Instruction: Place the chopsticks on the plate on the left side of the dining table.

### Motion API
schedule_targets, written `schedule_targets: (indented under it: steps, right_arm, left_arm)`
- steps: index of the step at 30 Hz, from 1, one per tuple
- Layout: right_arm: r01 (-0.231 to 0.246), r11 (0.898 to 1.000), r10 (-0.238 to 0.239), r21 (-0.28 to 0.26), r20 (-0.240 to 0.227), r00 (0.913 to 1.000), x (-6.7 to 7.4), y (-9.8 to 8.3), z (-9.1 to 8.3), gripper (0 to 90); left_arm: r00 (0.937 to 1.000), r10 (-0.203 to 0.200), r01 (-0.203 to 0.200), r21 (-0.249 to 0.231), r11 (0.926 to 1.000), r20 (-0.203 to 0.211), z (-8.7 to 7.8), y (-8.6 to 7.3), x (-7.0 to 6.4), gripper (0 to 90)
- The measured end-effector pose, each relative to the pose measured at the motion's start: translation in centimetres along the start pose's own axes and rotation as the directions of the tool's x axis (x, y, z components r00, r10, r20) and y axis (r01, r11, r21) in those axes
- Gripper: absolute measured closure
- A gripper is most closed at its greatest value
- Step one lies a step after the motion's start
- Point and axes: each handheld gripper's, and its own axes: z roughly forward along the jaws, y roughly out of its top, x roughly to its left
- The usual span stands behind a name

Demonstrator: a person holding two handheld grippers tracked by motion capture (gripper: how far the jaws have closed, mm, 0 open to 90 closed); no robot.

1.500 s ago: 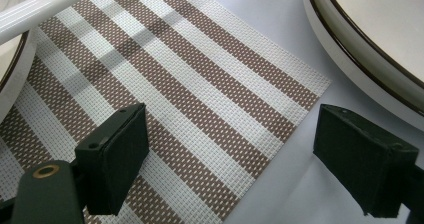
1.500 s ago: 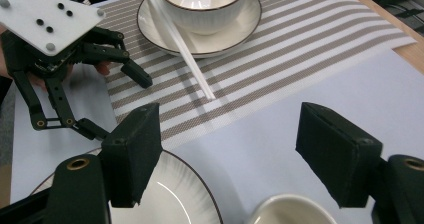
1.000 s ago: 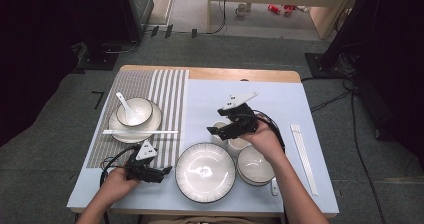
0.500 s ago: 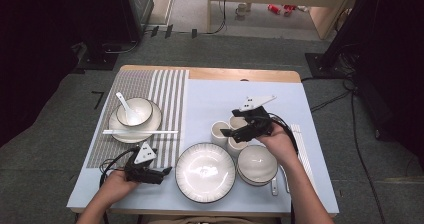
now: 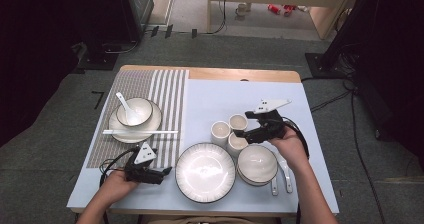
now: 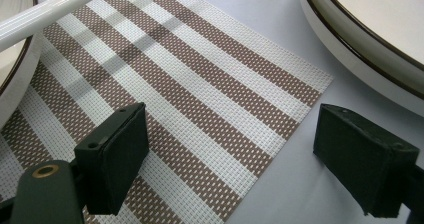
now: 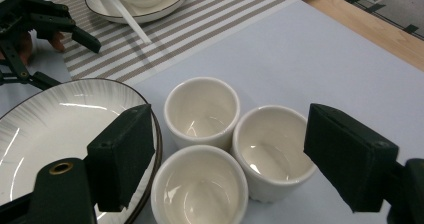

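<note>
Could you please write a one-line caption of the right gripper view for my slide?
Open right claw hovering over three empty cream cups, beside a white plate.

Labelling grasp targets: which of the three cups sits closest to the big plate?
The near cup, lowest in the right gripper view: its rim nearly meets the big plate. The other two stand behind or to its right.

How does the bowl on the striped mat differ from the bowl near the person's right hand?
The mat bowl sits on a saucer and holds a spoon; the near bowl rests straight on the table and is empty, its spoons lying beside it. The near bowl looks larger. Both are glossy white.
</note>
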Motion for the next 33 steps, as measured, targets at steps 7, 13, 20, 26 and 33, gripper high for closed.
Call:
schedule_targets:
  steps: [7,13,20,26,33]
  right_arm:
    - [-0.030,1.000,0.031,-0.006,0.045,0.9985,-1.1,-1.4,-1.0,20.0]
    - [-0.054,0.998,0.055,-0.020,0.067,0.9962,-1.9,-2.6,-1.6,20.8]
    - [-0.079,0.996,0.082,-0.038,0.097,0.9919,-3.0,-3.9,-2.3,20.7]
    - [-0.113,0.992,0.119,-0.053,0.112,0.9866,-3.9,-5.2,-2.6,20.6]
    - [-0.150,0.987,0.158,-0.058,0.156,0.9751,-4.9,-6.6,-3.0,20.5]
  left_arm:
    - [1.0000,0.000,0.000,-0.001,1.0000,-0.001,0.0,0.0,0.0,14.5]
    - [1.0000,0.001,-0.001,-0.002,1.0000,-0.002,0.0,0.0,0.0,14.5]
    - [1.0000,0.000,0.000,-0.003,1.0000,-0.002,0.0,0.0,0.0,14.5]
    - [1.0000,0.000,0.000,-0.003,1.0000,-0.001,0.0,0.0,0.0,14.4]
    - [1.0000,0.001,-0.001,-0.003,1.0000,-0.002,0.0,0.0,0.0,14.5]
